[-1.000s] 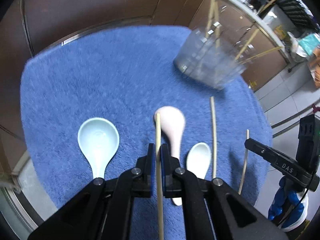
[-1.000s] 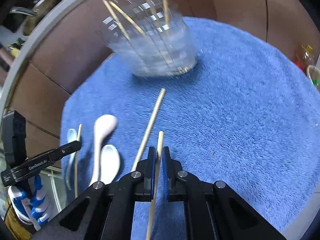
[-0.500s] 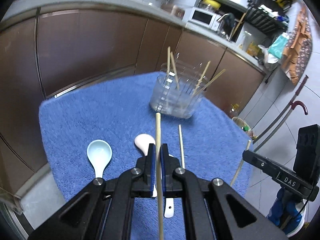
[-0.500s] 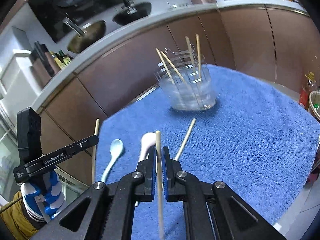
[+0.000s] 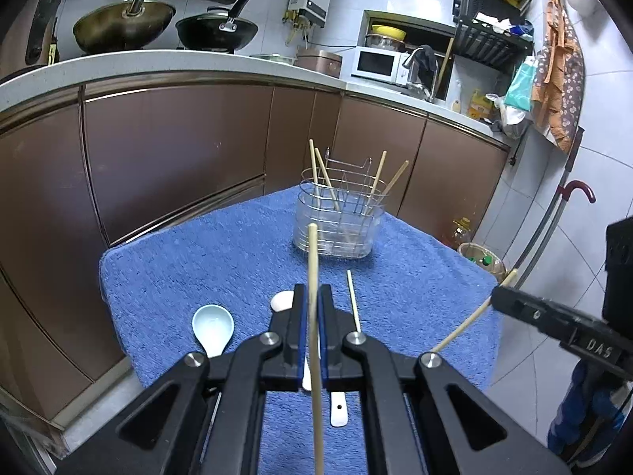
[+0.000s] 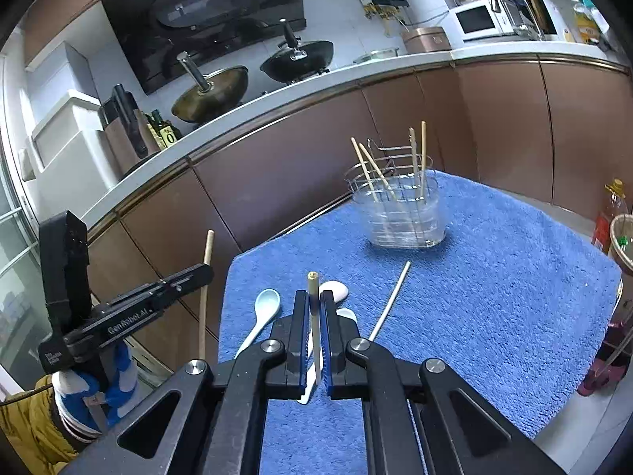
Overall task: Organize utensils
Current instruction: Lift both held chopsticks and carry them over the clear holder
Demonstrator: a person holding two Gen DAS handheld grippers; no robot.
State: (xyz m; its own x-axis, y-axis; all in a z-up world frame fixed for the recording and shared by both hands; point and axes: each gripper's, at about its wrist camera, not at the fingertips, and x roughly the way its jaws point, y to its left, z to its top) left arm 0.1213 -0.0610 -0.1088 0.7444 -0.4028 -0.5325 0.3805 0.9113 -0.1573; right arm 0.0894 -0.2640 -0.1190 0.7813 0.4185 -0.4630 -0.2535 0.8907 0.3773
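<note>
My left gripper (image 5: pixel 311 297) is shut on a wooden chopstick (image 5: pixel 313 261) and holds it raised above the blue towel (image 5: pixel 221 253). My right gripper (image 6: pixel 315 303) is shut on another chopstick (image 6: pixel 313 289), also raised. A clear utensil holder (image 5: pixel 339 217) with a wire rack and several chopsticks stands at the towel's far side; it also shows in the right wrist view (image 6: pixel 403 213). One chopstick (image 6: pixel 389 303) lies loose on the towel. A light blue spoon (image 5: pixel 213 326), a pink-white spoon (image 6: pixel 334 289) and a white spoon (image 6: pixel 348 314) lie on the towel below the grippers.
Brown kitchen cabinets (image 5: pixel 178 150) run behind the towel-covered table. Woks (image 6: pixel 213 91) stand on the counter. A bin and an oil bottle (image 6: pixel 613 213) stand on the floor at the right. The towel's near edge (image 5: pixel 130 360) drops to the floor.
Both grippers have lifted up and back from the towel, each with its chopstick. The view now takes in the counter; the holder and spoons look smaller.
</note>
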